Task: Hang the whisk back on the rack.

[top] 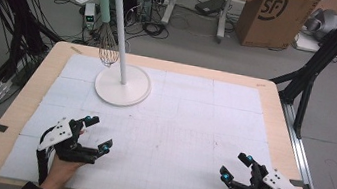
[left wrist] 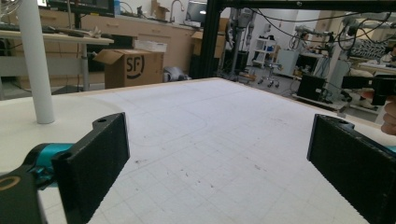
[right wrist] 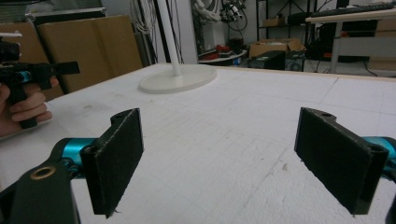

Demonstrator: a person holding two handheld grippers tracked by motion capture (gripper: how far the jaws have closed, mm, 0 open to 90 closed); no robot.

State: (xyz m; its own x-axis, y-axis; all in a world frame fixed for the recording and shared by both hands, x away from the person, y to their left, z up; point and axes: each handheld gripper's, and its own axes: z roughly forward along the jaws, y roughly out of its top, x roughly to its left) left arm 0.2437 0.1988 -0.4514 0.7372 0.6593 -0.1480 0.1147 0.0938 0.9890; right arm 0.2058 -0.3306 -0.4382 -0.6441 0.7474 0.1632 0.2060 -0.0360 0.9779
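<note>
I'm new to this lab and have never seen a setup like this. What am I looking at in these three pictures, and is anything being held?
No robot here: a person holds a hand-operated set of tongs in each hand. The high view looks down on the table, which is covered with a white gridded mat. The left tongs and the right tongs sit near the table's front edge, both open and holding nothing.

The other two pictures come from cameras riding on the tongs. Each looks out between its own two black jaws: the left tongs and the right tongs.

On the mat stands a white hook stand. A wire whisk with a pale green handle hangs from one of its hooks.
</note>
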